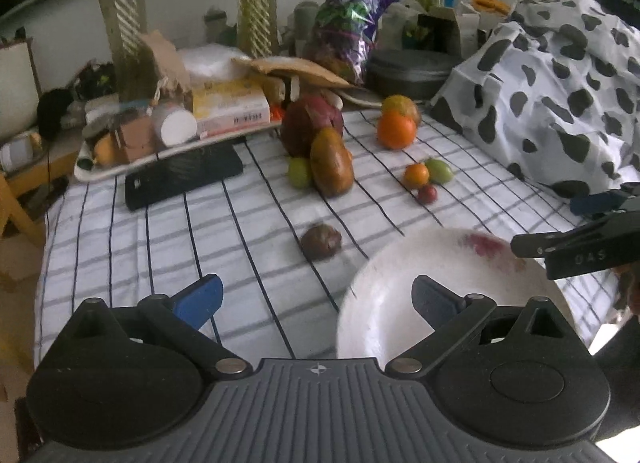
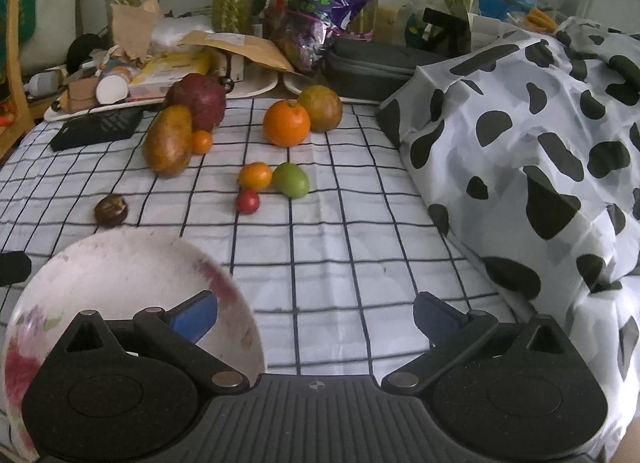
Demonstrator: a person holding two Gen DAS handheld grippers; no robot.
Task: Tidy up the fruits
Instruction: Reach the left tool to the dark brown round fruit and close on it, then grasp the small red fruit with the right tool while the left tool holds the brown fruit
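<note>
Fruits lie on the checked cloth: a dark round fruit [image 1: 321,242] [image 2: 111,210], a mango [image 1: 332,162] [image 2: 168,141], a dragon fruit [image 1: 308,125] [image 2: 199,98], an orange [image 1: 396,129] [image 2: 287,123], a small orange [image 2: 255,176], a green fruit [image 2: 291,179] and a small red fruit [image 2: 247,201]. An empty white bowl [image 1: 400,275] [image 2: 120,263] stands near me. My left gripper [image 1: 318,299] is open and empty, its right finger over the bowl. My right gripper [image 2: 316,319] is open and empty, its left finger over the bowl's rim.
A cow-print cloth heap [image 2: 532,151] fills the right side. A black phone-like slab [image 1: 182,175] and a tray of clutter [image 1: 160,131] lie at the back left. Plants, a purple bag [image 2: 332,3] and a grey case [image 2: 368,63] stand behind.
</note>
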